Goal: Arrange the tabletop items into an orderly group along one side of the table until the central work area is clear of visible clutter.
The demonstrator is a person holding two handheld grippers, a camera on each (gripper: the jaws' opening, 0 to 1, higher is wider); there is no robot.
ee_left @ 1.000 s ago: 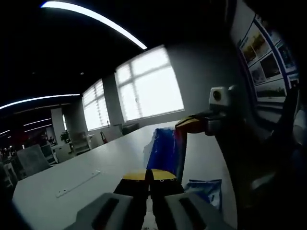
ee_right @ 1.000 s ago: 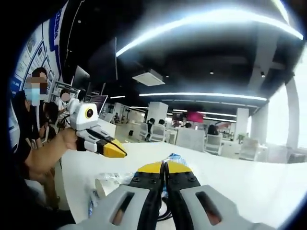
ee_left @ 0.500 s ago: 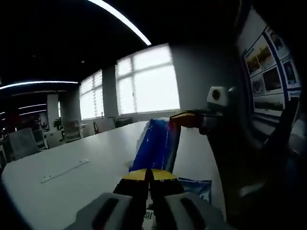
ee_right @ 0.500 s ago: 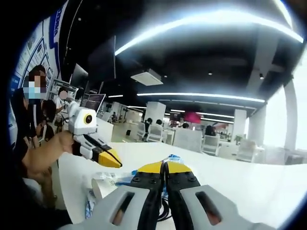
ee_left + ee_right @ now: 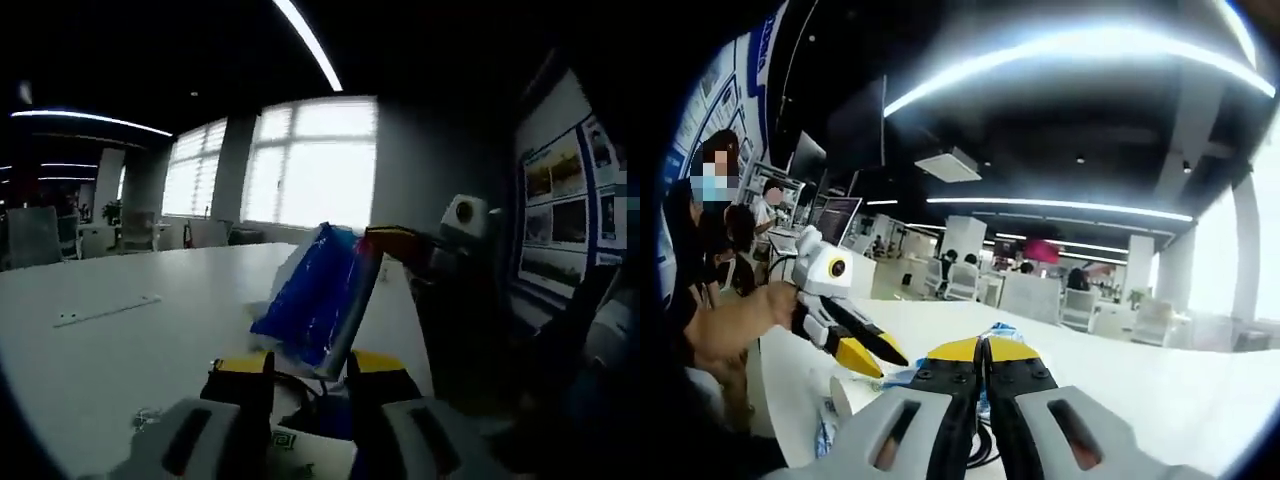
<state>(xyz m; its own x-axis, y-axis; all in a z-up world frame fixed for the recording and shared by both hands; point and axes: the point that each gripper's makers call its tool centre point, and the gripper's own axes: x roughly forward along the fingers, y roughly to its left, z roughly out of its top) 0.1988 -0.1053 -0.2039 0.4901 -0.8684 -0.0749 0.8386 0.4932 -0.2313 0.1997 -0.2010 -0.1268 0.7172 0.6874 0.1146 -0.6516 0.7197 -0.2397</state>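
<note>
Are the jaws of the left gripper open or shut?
Open. In the left gripper view, the left gripper has a clear gap between its yellow-tipped jaws, near the blue package.

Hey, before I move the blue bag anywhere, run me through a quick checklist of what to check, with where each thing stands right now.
1. Right gripper shut on the blue bag: ok, its jaws pinch the bag's top edge.
2. Left gripper free of the bag: ok, its jaws stand open, with the bag's lower corner hanging between them.
3. Bag lifted off the table: cannot tell, its bottom is hidden behind the left gripper.
4. Other items cleared: not ok, a white strip lies on the table and a packet lies below the left gripper.
5. Black cable under the right gripper free of tangles: cannot tell.
</note>
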